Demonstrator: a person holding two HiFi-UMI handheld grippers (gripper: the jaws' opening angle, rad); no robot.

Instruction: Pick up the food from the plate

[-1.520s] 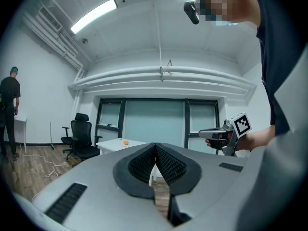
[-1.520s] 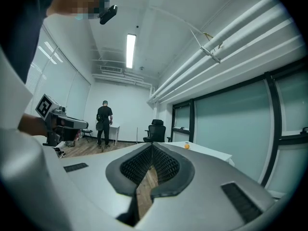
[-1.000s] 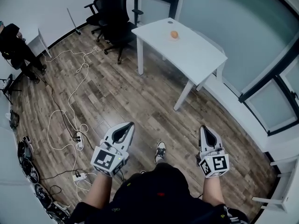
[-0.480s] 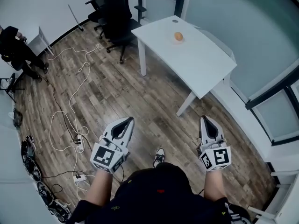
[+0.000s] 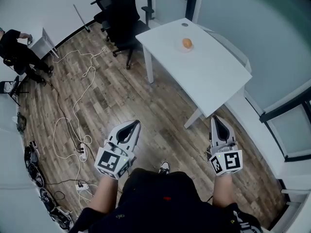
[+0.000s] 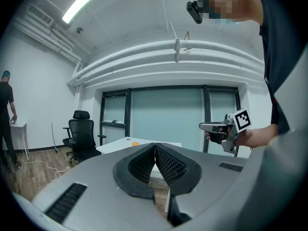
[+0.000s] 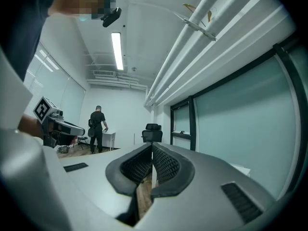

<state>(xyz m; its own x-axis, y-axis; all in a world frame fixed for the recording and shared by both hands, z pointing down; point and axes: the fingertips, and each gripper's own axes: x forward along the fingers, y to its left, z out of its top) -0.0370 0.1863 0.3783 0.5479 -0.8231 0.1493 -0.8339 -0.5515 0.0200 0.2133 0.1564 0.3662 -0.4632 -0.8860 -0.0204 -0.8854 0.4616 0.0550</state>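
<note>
An orange piece of food lies on a small white plate near the far end of a white table. The food shows as a small orange dot on the table in the left gripper view. My left gripper is held over the wooden floor, well short of the table, its jaws shut with nothing in them. My right gripper hangs just off the table's near corner, shut and empty too. Each gripper appears in the other's view: the right gripper, the left gripper.
Black office chairs stand left of the table. White cables and power strips trail over the wooden floor. A person in dark clothes stands by a small white table at far left. Glass partitions line the right side.
The view has advanced toward the table, which now sits closer and lower in the head view. Both grippers stay shut and held in front of the body.
</note>
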